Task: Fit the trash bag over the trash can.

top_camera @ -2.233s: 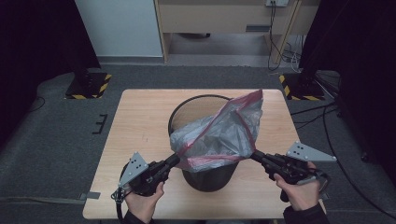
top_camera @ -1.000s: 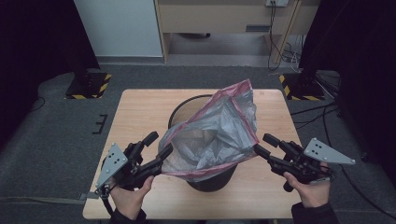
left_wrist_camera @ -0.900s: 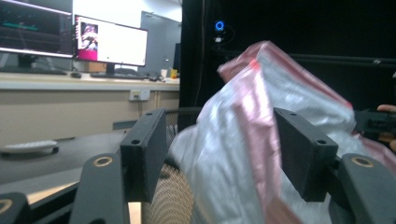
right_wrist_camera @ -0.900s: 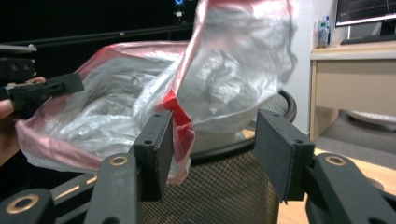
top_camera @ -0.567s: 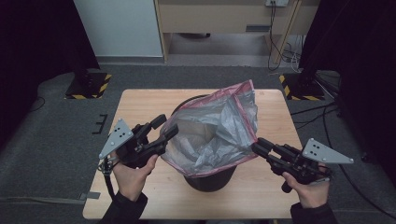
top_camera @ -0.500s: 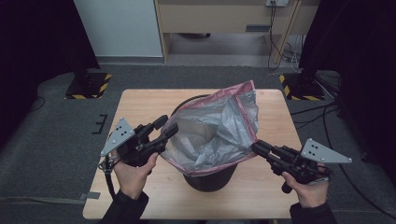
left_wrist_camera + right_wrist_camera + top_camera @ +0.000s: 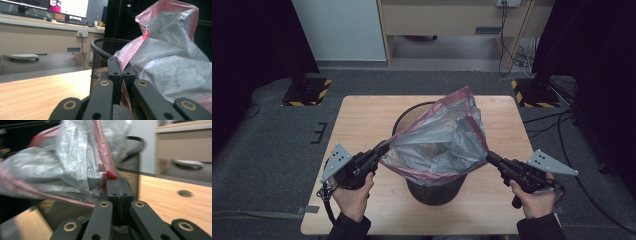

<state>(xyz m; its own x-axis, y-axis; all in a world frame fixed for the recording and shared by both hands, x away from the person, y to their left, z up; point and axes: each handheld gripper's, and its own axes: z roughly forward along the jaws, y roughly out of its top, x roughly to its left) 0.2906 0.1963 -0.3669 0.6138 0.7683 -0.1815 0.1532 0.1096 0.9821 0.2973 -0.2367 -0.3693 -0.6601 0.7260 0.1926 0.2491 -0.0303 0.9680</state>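
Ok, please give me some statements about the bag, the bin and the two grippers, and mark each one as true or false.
1. Both grippers pinch the red edge of the plastic bag. True: the left gripper and the right gripper are each closed on it.
2. The mesh bin stands on the floor. False: it stands on the wooden table.
3. The bag is stretched between the two grippers above the bin. True.
4. The bag is solid black. False: it is grey and translucent, with a red border.
5. The bag's edge is already folded around the whole rim of the bin. False: the far rim is still bare.
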